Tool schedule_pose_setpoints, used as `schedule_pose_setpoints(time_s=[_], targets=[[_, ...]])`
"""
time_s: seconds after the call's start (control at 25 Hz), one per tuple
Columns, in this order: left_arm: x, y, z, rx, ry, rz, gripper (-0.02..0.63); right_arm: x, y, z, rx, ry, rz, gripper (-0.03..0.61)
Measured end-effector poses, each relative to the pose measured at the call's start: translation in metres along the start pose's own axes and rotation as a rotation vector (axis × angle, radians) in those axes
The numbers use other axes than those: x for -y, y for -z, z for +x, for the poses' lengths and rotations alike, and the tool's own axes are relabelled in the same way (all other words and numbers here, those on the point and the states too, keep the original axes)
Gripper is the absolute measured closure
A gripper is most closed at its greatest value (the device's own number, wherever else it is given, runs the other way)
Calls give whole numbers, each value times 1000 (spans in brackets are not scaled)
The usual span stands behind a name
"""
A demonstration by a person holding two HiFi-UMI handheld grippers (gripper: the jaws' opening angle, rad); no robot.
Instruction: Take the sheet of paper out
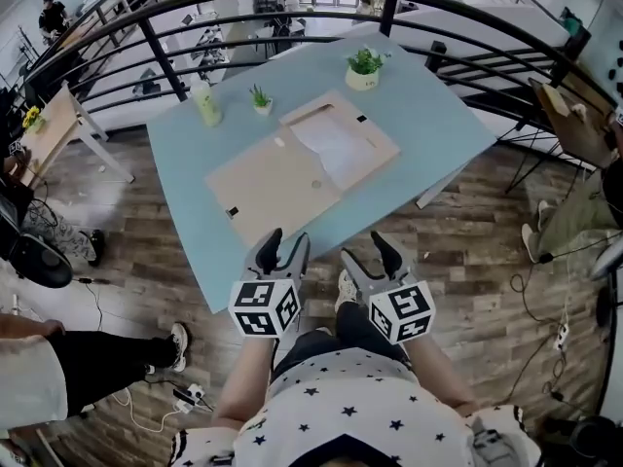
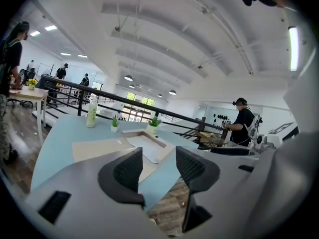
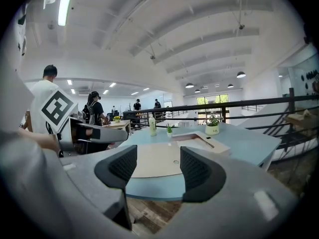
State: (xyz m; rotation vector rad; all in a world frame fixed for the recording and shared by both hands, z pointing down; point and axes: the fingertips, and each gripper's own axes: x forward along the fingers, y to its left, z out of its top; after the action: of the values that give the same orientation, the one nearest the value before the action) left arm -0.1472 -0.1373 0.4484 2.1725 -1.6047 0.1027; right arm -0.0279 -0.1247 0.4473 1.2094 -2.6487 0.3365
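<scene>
1. Both grippers hang low in front of the person, short of the table. The left gripper has its jaws spread with nothing between them, and the right gripper likewise.

2. The paper lies in the walled half of an open folder at mid-table. That is the half on the person's right, and the flat cover lies open to the left.

3. The step in hand appears to be the reach, as neither gripper is yet over the table. A clean take would likely have one gripper press the cover flat while the other comes in low at the sheet's near edge.

4. A thin sheet lying flat gives the jaws little to bite. Sliding it toward the cover side to lift an edge before pinching would probably work better than a grab from above.

5. The tray's raised rim borders the sheet on its far and right sides. The way out therefore looks to be up, or across the cover.

6. Bare table lies to the right of the folder and along the near edge. A bottle and a small plant stand just beyond the cover, and a bigger plant stands farther back, all clear of a pull toward the person.
</scene>
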Motion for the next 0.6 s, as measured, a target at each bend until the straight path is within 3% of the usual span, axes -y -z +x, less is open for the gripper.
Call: schedule_pose_setpoints(time_s=[0.6], targets=[[-23, -43, 126, -8, -14, 6, 416, 87, -34, 93, 8, -45, -28, 325]])
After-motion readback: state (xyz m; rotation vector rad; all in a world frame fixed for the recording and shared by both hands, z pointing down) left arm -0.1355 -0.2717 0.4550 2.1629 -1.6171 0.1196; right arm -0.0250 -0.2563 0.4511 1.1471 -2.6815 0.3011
